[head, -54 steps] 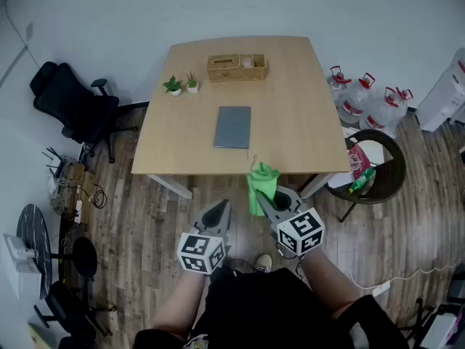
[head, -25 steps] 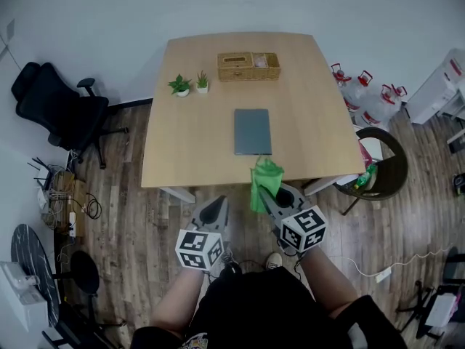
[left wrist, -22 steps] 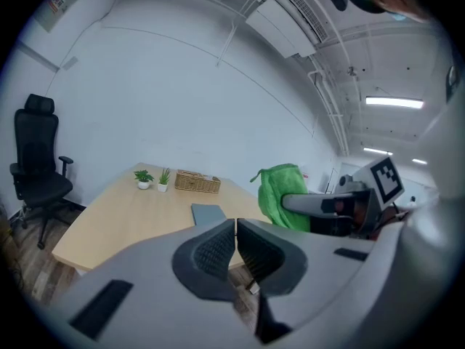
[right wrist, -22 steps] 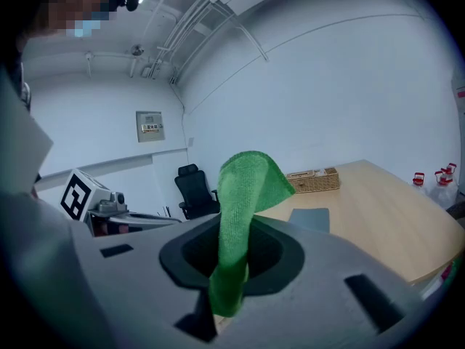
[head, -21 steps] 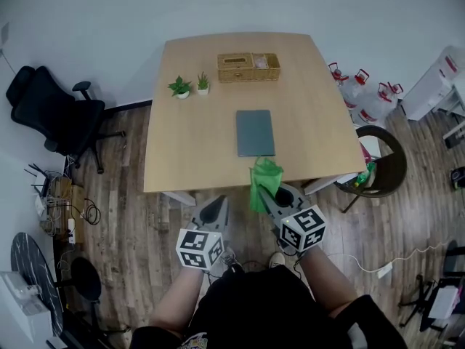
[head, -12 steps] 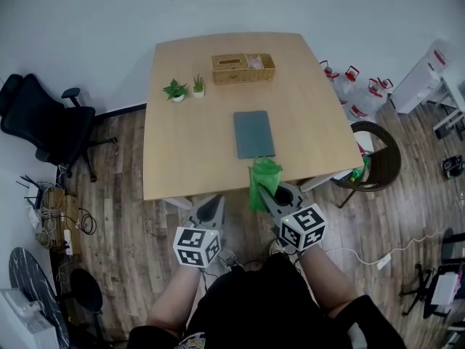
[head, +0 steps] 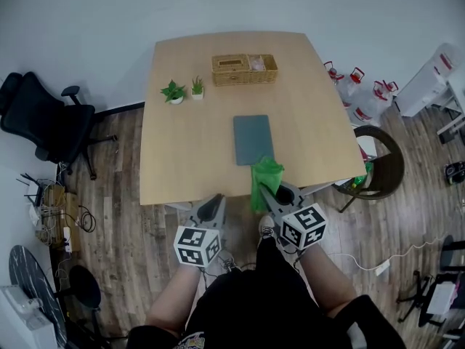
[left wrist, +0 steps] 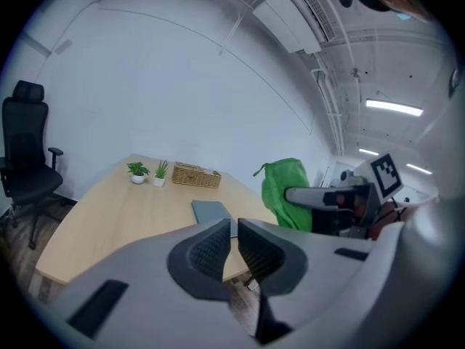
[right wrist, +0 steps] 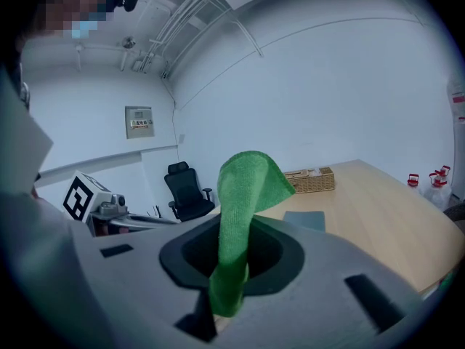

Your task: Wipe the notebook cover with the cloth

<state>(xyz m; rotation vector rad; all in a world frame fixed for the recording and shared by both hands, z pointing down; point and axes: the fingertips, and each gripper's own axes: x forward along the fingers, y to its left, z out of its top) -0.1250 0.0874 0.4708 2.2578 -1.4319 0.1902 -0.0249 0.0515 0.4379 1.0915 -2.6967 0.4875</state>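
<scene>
Right tool [head: 269, 193] is clamped on the green cloth [head: 266, 178], lower centre of frame. The cloth stands up out of the jaws with its free end flopped forward, probably to leave a loose pad for wiping. Notebook [head: 253, 139] lies closed at frame centre on the tabletop [head: 182, 158], just beyond the cloth. Left tool [head: 212, 208] is empty, jaws nearly together, held short of the tabletop edge. Likely kept spare to steady the notebook.

A pale wooden desk [head: 182, 166] stands against a plain white wall [head: 218, 6] on a dark plank floor [head: 123, 231]. Around it are a black office chair [head: 40, 118] at 9 o'clock, water bottles [head: 360, 97] at 2 o'clock and a round dark chair [head: 385, 167] at 4 o'clock.
</scene>
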